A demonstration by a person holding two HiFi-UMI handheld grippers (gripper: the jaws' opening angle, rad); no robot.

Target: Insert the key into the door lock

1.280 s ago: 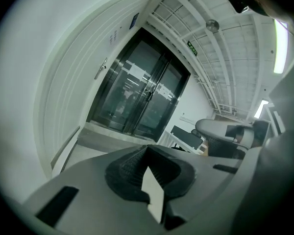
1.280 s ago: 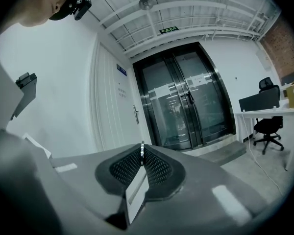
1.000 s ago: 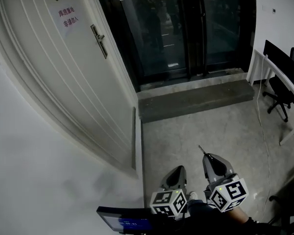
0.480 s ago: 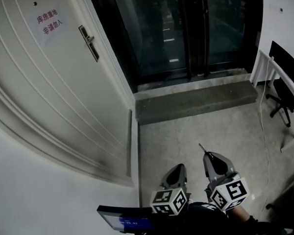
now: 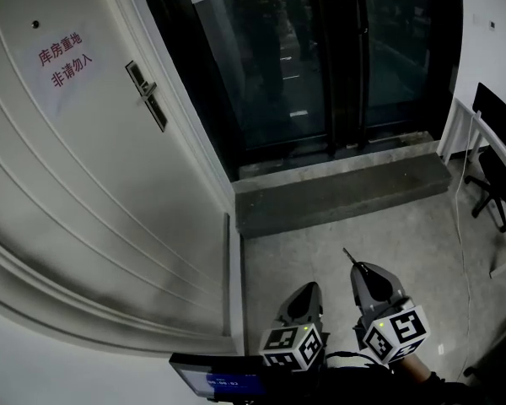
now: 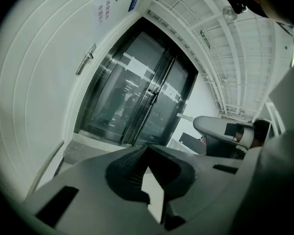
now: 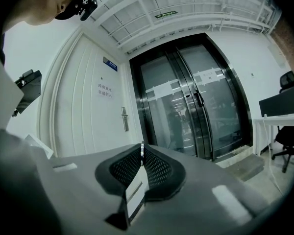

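The white door fills the left of the head view, and its metal lock plate with lever handle sits high up, far from both grippers. My right gripper is shut on a thin metal key that pokes forward from its tips. In the right gripper view the key stands edge-on between the pads, and the lock plate is small in the distance. My left gripper is shut on nothing, low beside the right one. The left gripper view shows the handle far up on the left.
Dark glass double doors stand ahead behind a stone step. A white desk and a black office chair are at the right. A device with a blue screen sits at the bottom edge. A red-lettered sign is on the door.
The head view has shifted, so the door, sign and lock plate slid left and down in the picture. Both grippers keep their places and stay shut.
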